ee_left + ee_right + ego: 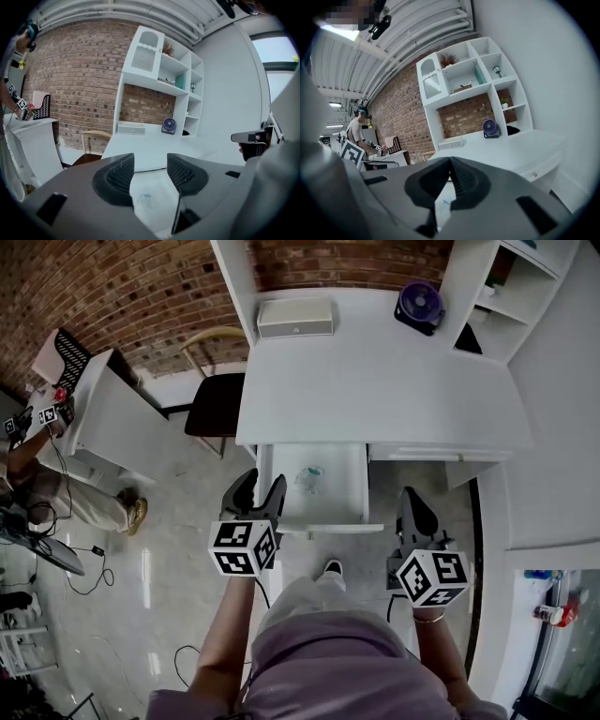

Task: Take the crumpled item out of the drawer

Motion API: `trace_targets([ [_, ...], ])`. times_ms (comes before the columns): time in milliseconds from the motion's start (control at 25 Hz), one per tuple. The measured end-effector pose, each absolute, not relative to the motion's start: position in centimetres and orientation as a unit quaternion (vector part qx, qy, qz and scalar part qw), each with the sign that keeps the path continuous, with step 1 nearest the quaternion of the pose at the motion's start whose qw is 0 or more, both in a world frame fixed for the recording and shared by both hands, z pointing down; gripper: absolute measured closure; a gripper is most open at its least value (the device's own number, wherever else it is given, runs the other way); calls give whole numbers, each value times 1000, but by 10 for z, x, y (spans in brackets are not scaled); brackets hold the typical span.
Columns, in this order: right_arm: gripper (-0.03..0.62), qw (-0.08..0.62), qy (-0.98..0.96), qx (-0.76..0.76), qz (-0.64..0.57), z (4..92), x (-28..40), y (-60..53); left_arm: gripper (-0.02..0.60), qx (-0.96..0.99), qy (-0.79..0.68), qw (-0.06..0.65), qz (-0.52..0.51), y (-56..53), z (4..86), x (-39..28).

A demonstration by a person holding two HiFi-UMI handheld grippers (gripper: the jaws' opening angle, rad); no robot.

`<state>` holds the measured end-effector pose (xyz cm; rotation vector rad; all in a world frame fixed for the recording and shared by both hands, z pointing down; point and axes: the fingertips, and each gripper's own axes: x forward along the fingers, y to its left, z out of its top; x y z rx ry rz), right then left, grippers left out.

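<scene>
Crumpled item [309, 476] on the floor of the open drawer [328, 527], about mid-drawer, just out from the worktop [375, 381] edge. From the left gripper [255, 493]: ahead, lower, slightly to its right, visible through its gap. Left gripper open, jaws apart, nothing between the pads. Right gripper [415, 514] closed on nothing, outside the drawer, item well off to its left. Probably calls for the nearer left gripper, reaching forward and down. No long axis discernible on the item.

hand-held grippers [260, 488] [411, 498]: 2 | drawer [333, 491]: 1 | crumpled item [309, 476]: 1 | fan [419, 306]: 1 | chair [216, 401]: 1 | desk [375, 381]: 1
</scene>
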<state>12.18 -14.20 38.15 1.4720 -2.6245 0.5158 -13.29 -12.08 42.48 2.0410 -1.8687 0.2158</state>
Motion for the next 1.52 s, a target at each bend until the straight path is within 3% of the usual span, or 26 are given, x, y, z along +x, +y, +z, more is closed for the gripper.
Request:
trace_targets([
  [1520, 591, 79, -803, 549, 219, 423, 114, -235, 328, 746, -465, 358, 316, -213, 637, -87],
])
